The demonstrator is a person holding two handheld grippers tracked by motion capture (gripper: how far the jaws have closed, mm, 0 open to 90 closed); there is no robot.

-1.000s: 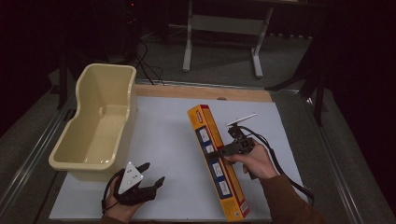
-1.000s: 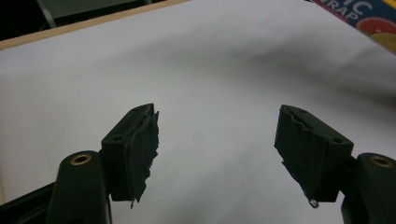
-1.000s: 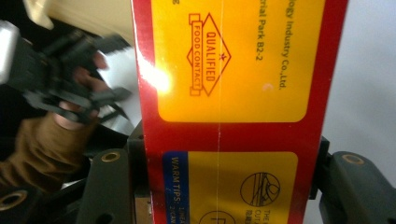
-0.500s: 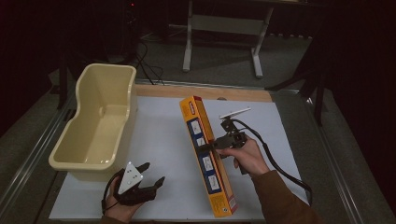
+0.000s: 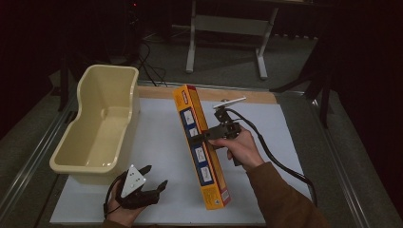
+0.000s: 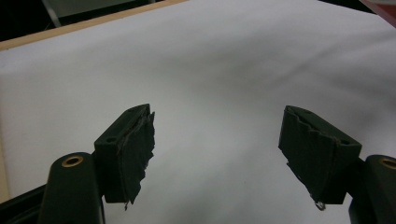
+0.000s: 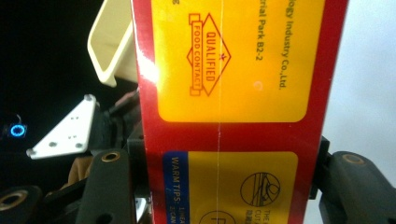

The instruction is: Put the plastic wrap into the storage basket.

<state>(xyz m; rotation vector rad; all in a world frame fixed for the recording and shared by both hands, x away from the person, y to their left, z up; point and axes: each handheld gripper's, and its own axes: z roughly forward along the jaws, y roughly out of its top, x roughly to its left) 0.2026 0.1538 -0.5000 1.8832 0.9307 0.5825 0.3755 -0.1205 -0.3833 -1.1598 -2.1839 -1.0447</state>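
A long yellow and red box (image 5: 199, 147) hangs tilted above the white mat, its far end higher than its near end. My right gripper (image 5: 202, 137) is shut on the box near its middle. In the right gripper view both black jaws press the sides of the box (image 7: 233, 93). My left gripper (image 5: 151, 179) rests on the mat at the near left, beside the cream tub (image 5: 97, 128). It stands open, and its pads (image 6: 135, 149) have only bare mat between them.
The white mat (image 5: 157, 137) covers a wooden table. The cream tub has nothing in it and takes the left side. A black cable (image 5: 275, 152) trails from the right gripper. Metal stand legs (image 5: 225, 23) rise on the floor behind the table.
My right gripper has lifted the box off the mat and carried it left, toward the tub. The left gripper has stayed where it was.
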